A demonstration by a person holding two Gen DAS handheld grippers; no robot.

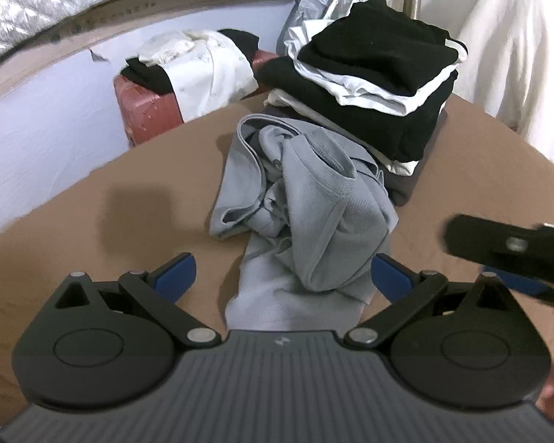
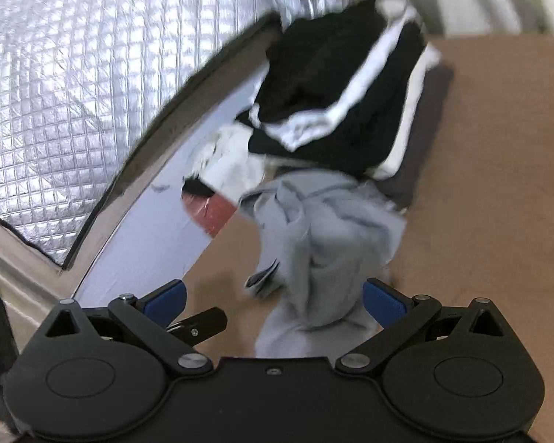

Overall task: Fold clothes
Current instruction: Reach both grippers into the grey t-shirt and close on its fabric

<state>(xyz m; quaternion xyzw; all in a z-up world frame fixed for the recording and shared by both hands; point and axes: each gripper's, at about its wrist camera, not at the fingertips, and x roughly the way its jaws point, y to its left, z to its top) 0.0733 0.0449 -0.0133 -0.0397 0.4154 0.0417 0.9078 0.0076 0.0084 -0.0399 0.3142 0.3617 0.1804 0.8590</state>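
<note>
I see the crumpled grey shirt (image 1: pixel 299 206) mid-tabletop (image 1: pixel 110 221), near the folded stack (image 1: pixel 373 74). Left tool (image 1: pixel 282 273) and right tool (image 2: pixel 273 299) gape wide, holding nothing. Soft, floppy knit; I'd pinch the near hem.

Bare brown table (image 1: pixel 129 221) left of crumpled grey garment (image 1: pixel 299 214); folded stack (image 1: pixel 373 81) close behind.

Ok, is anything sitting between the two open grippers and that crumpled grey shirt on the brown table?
Nothing visible does. The crumpled grey waffle-knit shirt lies straight ahead of the left gripper and the right gripper, both open. The stack of folded black and white clothes sits behind it.
</note>
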